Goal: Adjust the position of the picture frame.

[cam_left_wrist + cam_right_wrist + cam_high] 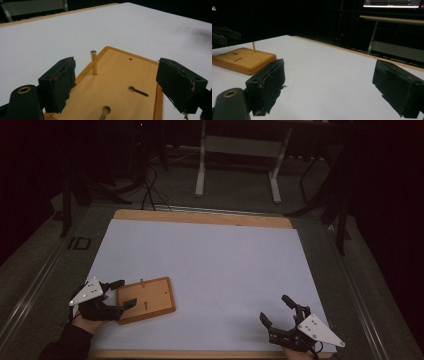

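The wooden board [145, 299] is straddled by the left gripper [122, 294], jaws spread and unclenched, its long axis running rightward; the right gripper [276, 311] is held released, well apart.

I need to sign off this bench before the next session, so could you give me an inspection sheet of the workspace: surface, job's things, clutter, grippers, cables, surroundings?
Surface: white sheet on a wooden table, edges bare at front and back; looks clean.
Job's things: wooden board lying flat near the front left; a thin metal pin stands upright in it, with keyhole slots cut in its face.
Clutter: nothing seen.
Grippers: left gripper open, jaws either side of the board's near end, pads apart from it. Right gripper open over bare sheet, holding nothing.
Cables: dark cables on the floor behind the table.
Surroundings: dim room; white-legged stand behind.
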Tool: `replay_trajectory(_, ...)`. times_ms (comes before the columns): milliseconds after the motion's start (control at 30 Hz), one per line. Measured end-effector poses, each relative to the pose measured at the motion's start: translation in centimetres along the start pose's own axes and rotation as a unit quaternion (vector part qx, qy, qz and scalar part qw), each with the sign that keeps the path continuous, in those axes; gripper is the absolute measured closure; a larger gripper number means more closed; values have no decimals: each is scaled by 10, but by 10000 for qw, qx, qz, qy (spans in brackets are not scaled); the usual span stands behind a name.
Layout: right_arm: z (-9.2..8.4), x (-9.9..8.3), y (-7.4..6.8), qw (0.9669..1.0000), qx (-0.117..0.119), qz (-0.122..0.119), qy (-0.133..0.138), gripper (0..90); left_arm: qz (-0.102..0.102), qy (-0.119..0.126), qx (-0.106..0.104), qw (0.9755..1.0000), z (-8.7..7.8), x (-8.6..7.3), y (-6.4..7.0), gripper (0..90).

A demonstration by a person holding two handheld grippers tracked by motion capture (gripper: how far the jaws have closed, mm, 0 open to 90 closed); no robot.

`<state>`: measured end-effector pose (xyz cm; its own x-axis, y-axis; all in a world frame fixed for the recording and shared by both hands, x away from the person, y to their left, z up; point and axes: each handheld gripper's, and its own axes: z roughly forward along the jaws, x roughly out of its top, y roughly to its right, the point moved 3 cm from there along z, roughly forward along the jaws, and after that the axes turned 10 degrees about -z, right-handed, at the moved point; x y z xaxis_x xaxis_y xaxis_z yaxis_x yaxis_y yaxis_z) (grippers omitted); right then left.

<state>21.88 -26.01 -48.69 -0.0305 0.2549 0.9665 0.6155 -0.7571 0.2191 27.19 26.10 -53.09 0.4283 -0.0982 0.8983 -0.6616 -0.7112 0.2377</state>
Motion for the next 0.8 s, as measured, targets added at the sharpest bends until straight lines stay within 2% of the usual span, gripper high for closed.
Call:
replay_trajectory(67,0,0,0,10000,20,12,20,105,80,-53,29,9999,4,1,-2,222)
replay_trajectory(100,0,0,0,10000,53,15,23,105,112,-121,195,9997,9,2,-5,236)
replay_trajectory(200,0,0,0,10000,68,27,40,105,106,-160,252,9995,13,3,-9,269)
replay_trajectory(233,1,-1,-1,10000,84,46,8,105,113,-178,233,9995,15,4,-11,321)
replay_trajectory(267,1,-1,-1,10000,84,46,8,105,113,-219,207,9995,17,5,-12,321)
replay_trajectory(300,1,-1,-1,10000,84,46,8,105,113,-219,207,9995,17,5,-12,363)
replay_trajectory(333,1,-1,-1,9999,122,61,18,105,127,-298,125,9994,22,6,-14,363)
replay_trajectory(433,1,-2,-1,9999,156,70,19,106,65,-470,223,9986,32,5,-19,447)
replay_trajectory(500,1,-2,-1,9998,174,69,29,106,69,-497,209,9985,35,5,-19,473)
replay_trajectory(600,1,-2,0,9998,178,100,33,108,-2,-581,319,9978,43,6,-20,512)
replay_trajectory(667,1,-3,0,9998,178,112,27,108,-31,-607,293,9977,45,6,-20,542)
replay_trajectory(733,1,-3,1,9998,185,119,26,108,-19,-729,352,9967,49,5,-21,575)
replay_trajectory(767,1,-3,1,9997,206,136,30,108,5,-786,495,9957,52,3,-21,583)
replay_trajectory(800,1,-3,1,9997,206,136,30,108,5,-786,495,9957,52,3,-21,620)
